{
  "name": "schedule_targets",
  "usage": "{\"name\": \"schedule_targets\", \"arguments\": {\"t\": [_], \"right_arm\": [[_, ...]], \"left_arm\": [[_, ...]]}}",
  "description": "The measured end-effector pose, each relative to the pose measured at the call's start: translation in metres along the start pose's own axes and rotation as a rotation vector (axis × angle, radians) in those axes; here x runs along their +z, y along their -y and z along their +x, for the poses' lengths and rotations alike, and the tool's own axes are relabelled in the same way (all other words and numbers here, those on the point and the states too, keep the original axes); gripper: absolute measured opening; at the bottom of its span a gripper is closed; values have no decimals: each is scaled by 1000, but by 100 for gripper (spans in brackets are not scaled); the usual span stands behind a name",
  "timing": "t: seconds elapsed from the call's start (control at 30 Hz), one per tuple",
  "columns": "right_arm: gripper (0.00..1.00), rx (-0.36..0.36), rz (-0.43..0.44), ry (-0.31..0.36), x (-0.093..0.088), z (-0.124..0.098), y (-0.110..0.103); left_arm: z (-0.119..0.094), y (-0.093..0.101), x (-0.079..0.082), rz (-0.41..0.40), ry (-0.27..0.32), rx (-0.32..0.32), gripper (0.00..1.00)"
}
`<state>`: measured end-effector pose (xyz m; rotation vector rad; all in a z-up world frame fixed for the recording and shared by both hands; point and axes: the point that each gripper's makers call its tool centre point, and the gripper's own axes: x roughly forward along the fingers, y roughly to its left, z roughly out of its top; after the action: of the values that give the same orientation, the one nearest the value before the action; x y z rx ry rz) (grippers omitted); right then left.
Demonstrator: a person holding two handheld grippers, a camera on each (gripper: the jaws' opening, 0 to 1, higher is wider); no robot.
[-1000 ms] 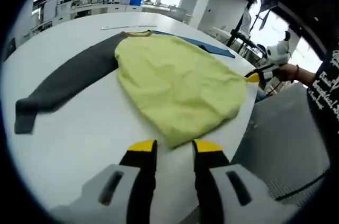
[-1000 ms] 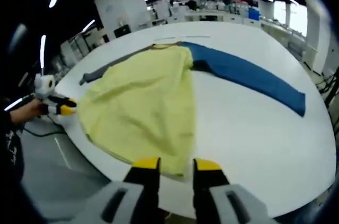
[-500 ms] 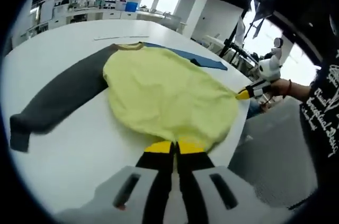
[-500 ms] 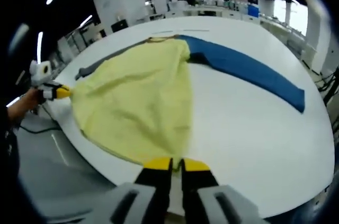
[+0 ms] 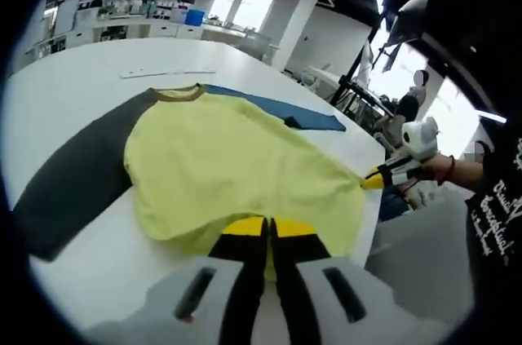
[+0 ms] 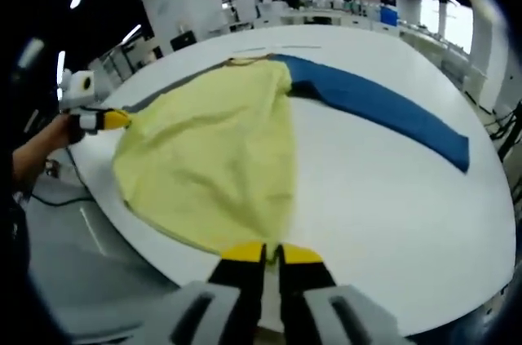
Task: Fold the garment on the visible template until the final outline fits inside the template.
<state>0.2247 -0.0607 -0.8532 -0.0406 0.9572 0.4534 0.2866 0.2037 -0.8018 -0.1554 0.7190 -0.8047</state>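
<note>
The white desk [image 6: 383, 190] fills a bright lab room with ceiling strip lights. The shirt [image 6: 216, 153] lies on it near the close edge, yellow body running away from the hem toward the collar, blue sleeve [image 6: 383, 112] and grey sleeve [image 5: 73, 174] spread sideways. The left gripper [image 5: 267, 227] and right gripper [image 6: 271, 253] are each clamped on a hem corner.

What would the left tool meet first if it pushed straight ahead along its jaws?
The left tool is already shut on the hem of the yellow shirt; going on, it would probably just push further into that cloth.
</note>
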Motion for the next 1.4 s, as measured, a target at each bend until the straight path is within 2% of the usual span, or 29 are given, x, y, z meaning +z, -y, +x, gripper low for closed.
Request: {"name": "schedule_targets", "arguments": {"t": [0.17, 0.33, 0.47, 0.63, 0.77, 0.87, 1.0, 1.1, 1.2, 1.23, 1.33, 1.4], "right_arm": [[1, -3, -8, -1, 1, 0, 0], [1, -7, -15, -2, 1, -1, 0], [1, -6, -22, -4, 0, 0, -2], [0, -4, -19, 0, 0, -1, -1], [0, -5, -26, 1, 0, 0, -1], [0, -5, -18, 2, 0, 0, 0], [0, -4, -12, 2, 0, 0, 1], [0, -3, -16, -1, 0, -1, 1], [0, -1, -17, -4, 0, -1, 0], [0, 0, -15, -4, 0, 0, 0], [0, 1, -11, -3, 0, 0, 0], [0, 1, -10, -3, 0, 0, 0]], "left_arm": [[16, 0, 3, -26, 6, 33, 0], [31, -10, 7, -59, 21, 76, 0], [42, -14, 1, -14, -9, 115, 0], [50, -23, -5, -22, -23, 141, 0], [55, -23, -5, 25, -35, 161, 0], [52, -22, -2, 26, -32, 160, 3], [41, -17, 12, 39, 23, 136, 20], [27, -7, 20, 84, 44, 77, 20], [16, 0, 15, 131, 24, 25, 16], [12, 1, 10, 152, 1, 22, 15], [7, -12, -3, 222, -65, 62, 14], [7, -15, -6, 218, -80, 66, 15]]}}
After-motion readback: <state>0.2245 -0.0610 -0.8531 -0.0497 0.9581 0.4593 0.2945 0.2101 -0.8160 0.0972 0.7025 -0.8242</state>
